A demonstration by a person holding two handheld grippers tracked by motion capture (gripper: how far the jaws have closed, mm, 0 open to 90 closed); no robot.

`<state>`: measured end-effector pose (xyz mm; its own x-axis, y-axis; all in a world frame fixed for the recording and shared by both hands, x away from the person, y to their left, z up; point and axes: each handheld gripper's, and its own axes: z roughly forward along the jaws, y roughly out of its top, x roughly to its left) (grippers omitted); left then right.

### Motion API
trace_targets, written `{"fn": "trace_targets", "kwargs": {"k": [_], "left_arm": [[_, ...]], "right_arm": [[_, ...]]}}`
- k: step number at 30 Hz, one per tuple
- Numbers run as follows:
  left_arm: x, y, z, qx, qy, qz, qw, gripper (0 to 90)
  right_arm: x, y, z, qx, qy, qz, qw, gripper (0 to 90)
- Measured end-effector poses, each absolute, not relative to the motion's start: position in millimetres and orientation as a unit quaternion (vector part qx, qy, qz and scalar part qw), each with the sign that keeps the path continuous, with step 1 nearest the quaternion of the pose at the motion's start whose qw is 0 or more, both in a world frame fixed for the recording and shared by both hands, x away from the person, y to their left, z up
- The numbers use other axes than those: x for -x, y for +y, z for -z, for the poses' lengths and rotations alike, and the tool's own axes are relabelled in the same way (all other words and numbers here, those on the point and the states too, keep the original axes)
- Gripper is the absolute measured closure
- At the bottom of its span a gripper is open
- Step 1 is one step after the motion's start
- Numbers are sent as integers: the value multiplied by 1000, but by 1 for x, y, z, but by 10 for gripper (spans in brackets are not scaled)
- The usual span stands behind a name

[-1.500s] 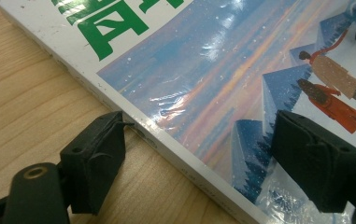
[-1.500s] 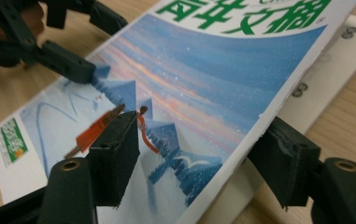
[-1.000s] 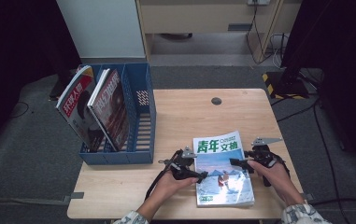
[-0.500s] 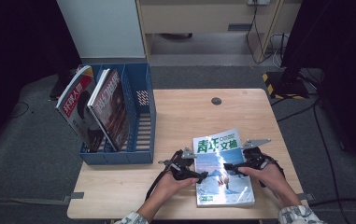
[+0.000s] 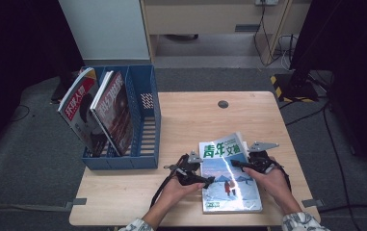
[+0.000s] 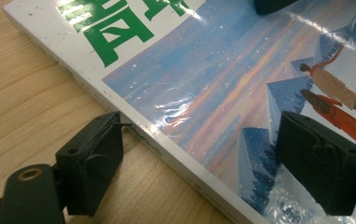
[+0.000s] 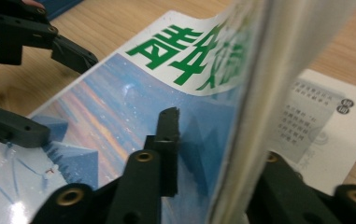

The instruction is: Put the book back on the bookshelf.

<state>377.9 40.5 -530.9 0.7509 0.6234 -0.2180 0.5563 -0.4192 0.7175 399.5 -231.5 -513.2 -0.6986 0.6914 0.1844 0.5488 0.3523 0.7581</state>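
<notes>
A magazine (image 5: pixel 231 185) with a blue cover and green characters lies near the table's front edge. My left gripper (image 5: pixel 209 180) is open at its left edge. In the left gripper view (image 6: pixel 199 158) one jaw rests on the wood beside the spine and the other sits over the cover (image 6: pixel 203 84). My right gripper (image 5: pixel 235 164) is at the magazine's right edge. Its jaws have just been closing, and in the right gripper view (image 7: pixel 217 140) they are shut on a lifted, curling sheaf of pages (image 7: pixel 255 70). My left gripper (image 7: pixel 70 98) also shows farther off there.
A blue file rack (image 5: pixel 145 120) stands at the table's left, holding two upright magazines (image 5: pixel 77 110) (image 5: pixel 116 108). A round dark grommet (image 5: pixel 223 104) sits in the tabletop at the back. A printed white page (image 7: pixel 316 121) lies exposed under the lifted sheaf.
My right gripper has slid left onto the magazine's right edge and closed on it. That edge has curled up off the table. The left gripper has stayed put.
</notes>
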Motion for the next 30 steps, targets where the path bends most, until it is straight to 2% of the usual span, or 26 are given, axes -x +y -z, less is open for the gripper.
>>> {"fn": "trace_targets", "kwargs": {"k": [3, 6, 12, 20, 30], "left_arm": [[-379, 41, 532, -838, 355, -44, 412, 150], [-380, 41, 533, -835, 355, -46, 417, 148], [-380, 42, 534, -832, 355, -42, 425, 138], [-384, 45, 535, -817, 366, -3, 446, 105], [-383, 43, 536, -819, 356, 2, 451, 102]], "right_arm": [[-396, -231, 508, -377, 810, -441, 87, 825], [-393, -231, 504, -367, 808, -453, 89, 859], [-390, -231, 497, -351, 801, -474, 103, 865], [-382, -237, 489, -331, 789, -506, 109, 865], [-387, -242, 494, -336, 784, -513, 93, 837]]}}
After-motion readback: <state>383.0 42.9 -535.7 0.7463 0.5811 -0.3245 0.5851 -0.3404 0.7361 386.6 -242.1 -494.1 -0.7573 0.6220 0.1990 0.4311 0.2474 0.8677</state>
